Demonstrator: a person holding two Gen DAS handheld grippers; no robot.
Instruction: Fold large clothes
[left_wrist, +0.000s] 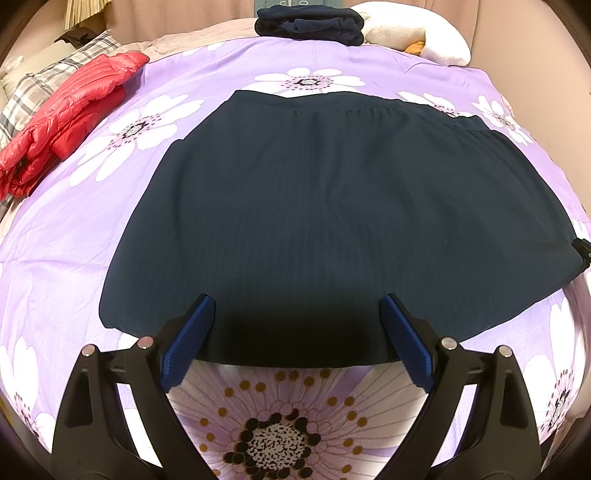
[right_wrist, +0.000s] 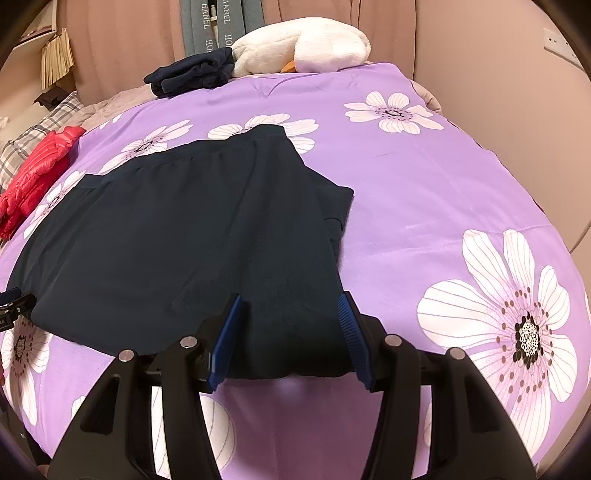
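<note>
Dark garment (left_wrist: 332, 206), right edge cut off

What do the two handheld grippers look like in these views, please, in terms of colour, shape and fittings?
Both look alike. The left gripper has two matte black plastic arms that widen toward the camera, silver round pin heads at the joints, and flat blue ribbed finger pads. The right gripper shows the same black arms, silver pins and blue ribbed pads. No cables, markings or sleeves are visible.

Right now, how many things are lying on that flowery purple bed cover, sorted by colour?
Dark navy: 2, the spread garment and a folded pile.
Red: 1, the puffy jacket.
White: 1, the plush goose.
Total: 4.
</note>
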